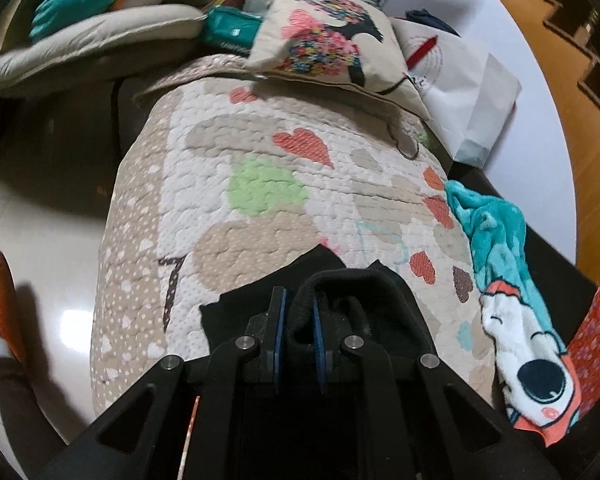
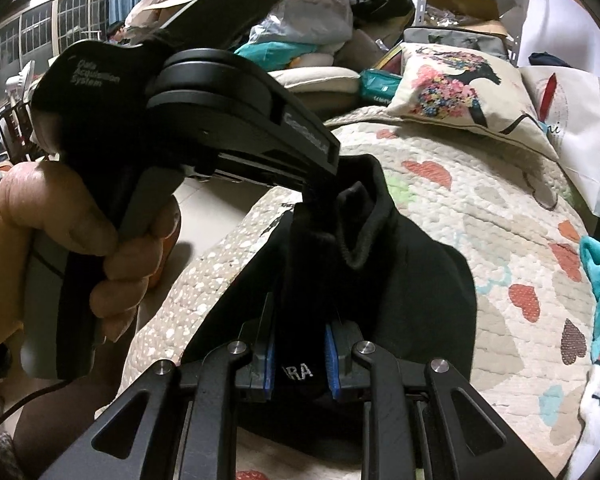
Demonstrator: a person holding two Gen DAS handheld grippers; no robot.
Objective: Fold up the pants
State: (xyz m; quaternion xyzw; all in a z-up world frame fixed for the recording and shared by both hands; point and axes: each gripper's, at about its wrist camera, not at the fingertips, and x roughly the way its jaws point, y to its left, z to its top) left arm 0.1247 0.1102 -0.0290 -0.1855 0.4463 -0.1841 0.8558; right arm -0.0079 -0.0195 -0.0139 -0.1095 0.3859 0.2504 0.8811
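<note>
The black pants (image 2: 404,280) are gathered in a loose bunch above the heart-patterned quilt (image 1: 260,168), and part of the cloth rests on the quilt near its front edge. No flat fold is visible anywhere. I judge that the task is at an early stage: the pants are picked up, but they are not spread out and no clean fold is made yet. Almost all the folding is left to do.

The left tongs (image 1: 299,320) are closed on a thick rolled edge of the pants, probably the waistband or a hem; the cloth arches over the blue pads (image 1: 281,320) and passes between them. The right tongs (image 2: 300,356) grip a wider band of the same black cloth, where some white letters are printed. Their jaws stand a little apart because the fabric between them is thick.

In the right wrist view the left hand (image 2: 60,216) holds the handle of its device in a full fist, and the device points down and to the right, to the top of the bunch. So the two tongs hold the pants very near to each other, the left one higher. Both devices look forward across the quilt, toward the flowered pillow (image 1: 324,36). A turquoise fleece cloth (image 1: 496,232) lies at the right side of the quilt, apart from the pants.
</note>
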